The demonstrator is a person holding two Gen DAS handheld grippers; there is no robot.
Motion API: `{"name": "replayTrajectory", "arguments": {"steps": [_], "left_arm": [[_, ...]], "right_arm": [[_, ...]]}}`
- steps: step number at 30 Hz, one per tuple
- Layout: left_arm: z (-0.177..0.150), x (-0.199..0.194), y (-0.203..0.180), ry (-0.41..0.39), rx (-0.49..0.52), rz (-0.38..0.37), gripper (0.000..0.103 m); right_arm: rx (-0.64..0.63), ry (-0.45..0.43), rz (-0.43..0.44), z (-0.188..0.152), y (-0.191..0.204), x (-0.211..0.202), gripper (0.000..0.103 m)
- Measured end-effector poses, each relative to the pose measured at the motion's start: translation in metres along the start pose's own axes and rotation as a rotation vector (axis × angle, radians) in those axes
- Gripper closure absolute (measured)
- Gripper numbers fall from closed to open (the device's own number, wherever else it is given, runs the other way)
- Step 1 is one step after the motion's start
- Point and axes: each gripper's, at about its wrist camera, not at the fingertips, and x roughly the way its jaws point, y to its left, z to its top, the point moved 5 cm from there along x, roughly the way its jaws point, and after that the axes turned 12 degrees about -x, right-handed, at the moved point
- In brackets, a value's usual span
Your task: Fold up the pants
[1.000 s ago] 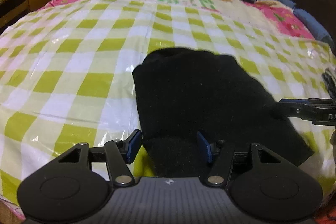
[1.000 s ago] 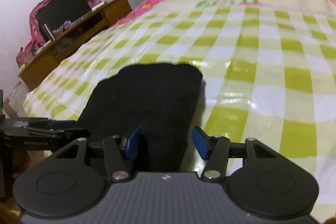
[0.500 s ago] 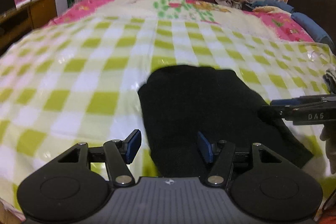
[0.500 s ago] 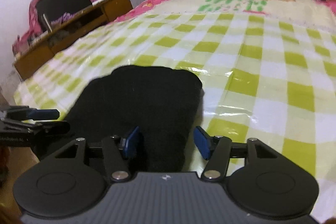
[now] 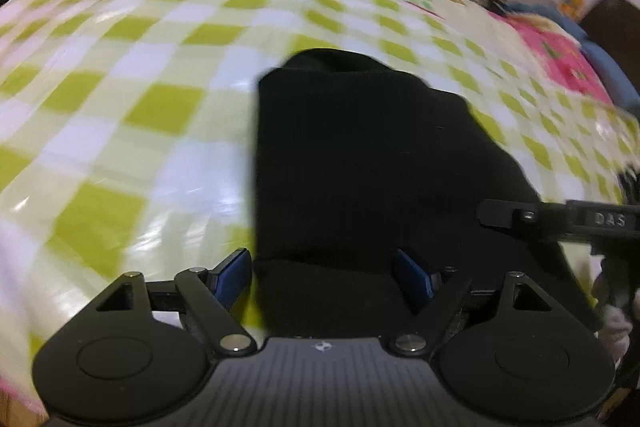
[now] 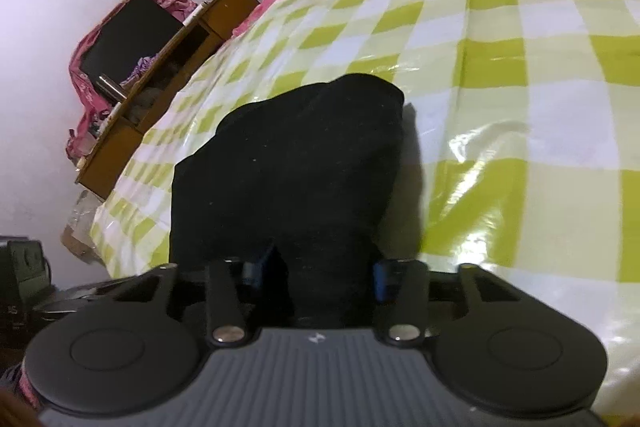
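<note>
Both grippers dip since earlier toward folded black fabric pants [image 5: 360, 163]: left gripper [image 5: 322, 277] just widened, empty, at six o'clock; right gripper [image 6: 316, 273] just narrowing on cloth, should pinch both layers.

Left gripper [image 5: 324, 273], just opened wide, straddles black pants [image 5: 360, 163].

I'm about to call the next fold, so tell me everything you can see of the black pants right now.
The black pants are a plain, matte, soft-looking fabric, already folded into a compact block lying flat on the green-checked plastic bed cover. The far end is rounded, the side edges fairly straight; no waistband or seams are discernible. The near edge sits between the left gripper, whose jaws have just been opening, and bunches between the right gripper, whose jaws have just been closing around it.
</note>
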Motion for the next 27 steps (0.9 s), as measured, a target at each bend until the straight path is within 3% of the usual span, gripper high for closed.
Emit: {"name": "replayTrajectory", "arguments": {"steps": [3, 8, 14, 17, 20, 21, 24, 27], "left_arm": [[0.000, 0.015, -0.030, -0.006, 0.072, 0.009, 0.001], [0.003, 0.049, -0.090, 0.030, 0.115, -0.085, 0.001], [0.003, 0.076, -0.160, 0.039, 0.194, -0.167, 0.001], [0.014, 0.064, -0.150, 0.035, 0.157, -0.191, 0.002], [0.020, 0.032, -0.135, -0.033, 0.173, -0.160, 0.003], [0.024, 0.025, -0.134, -0.065, 0.179, -0.146, 0.003], [0.039, 0.010, -0.145, -0.179, 0.230, -0.110, 0.003], [0.058, 0.030, -0.170, -0.208, 0.253, -0.134, 0.003]], "right_arm": [[0.005, 0.011, -0.021, -0.004, -0.013, -0.012, 0.065], [0.004, -0.004, -0.117, 0.006, -0.057, -0.048, 0.066], [0.065, 0.007, -0.273, 0.031, -0.127, -0.092, 0.057], [-0.034, -0.047, -0.372, 0.030, -0.116, -0.123, 0.057], [-0.217, -0.169, -0.552, 0.035, -0.088, -0.151, 0.056], [-0.262, -0.205, -0.570, 0.038, -0.078, -0.152, 0.056], [-0.325, -0.243, -0.502, 0.053, -0.054, -0.131, 0.056], [-0.315, -0.222, -0.404, 0.075, -0.053, -0.089, 0.058]]}}
